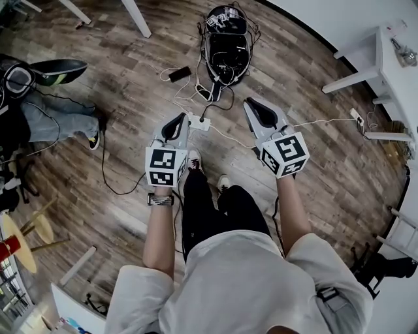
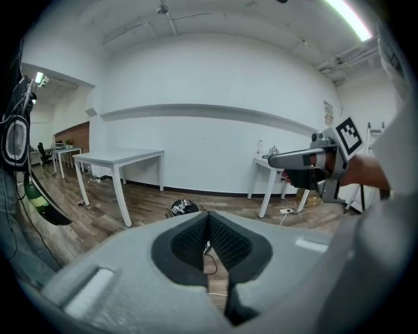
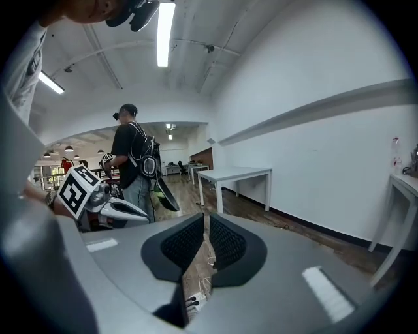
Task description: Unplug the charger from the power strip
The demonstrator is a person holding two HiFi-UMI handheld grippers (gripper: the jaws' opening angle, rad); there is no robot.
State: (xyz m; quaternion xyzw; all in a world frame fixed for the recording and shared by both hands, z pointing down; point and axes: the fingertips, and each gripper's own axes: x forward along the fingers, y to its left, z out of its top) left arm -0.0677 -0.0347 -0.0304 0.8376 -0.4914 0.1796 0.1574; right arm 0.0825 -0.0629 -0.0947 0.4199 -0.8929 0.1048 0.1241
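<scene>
A white power strip [image 1: 198, 122] lies on the wood floor ahead of my feet, with a dark plug [image 1: 204, 119] in it and cables trailing off toward a black charger brick [image 1: 179, 74]. My left gripper [image 1: 175, 121] hangs above the floor just left of the strip, its jaws shut and empty [image 2: 208, 218]. My right gripper [image 1: 256, 106] hangs to the strip's right, its jaws a narrow slit apart with nothing between them [image 3: 205, 219]. Through that slit in the right gripper view I see the power strip [image 3: 191, 302] below. Neither gripper touches the strip.
A black helmet-like device [image 1: 226, 39] sits on the floor beyond the strip amid loose cables. Another person [image 1: 59, 121] stands at the left. White table legs [image 1: 136, 16] stand at the back, and a white table [image 1: 392, 72] with a second strip [image 1: 358, 117] at the right.
</scene>
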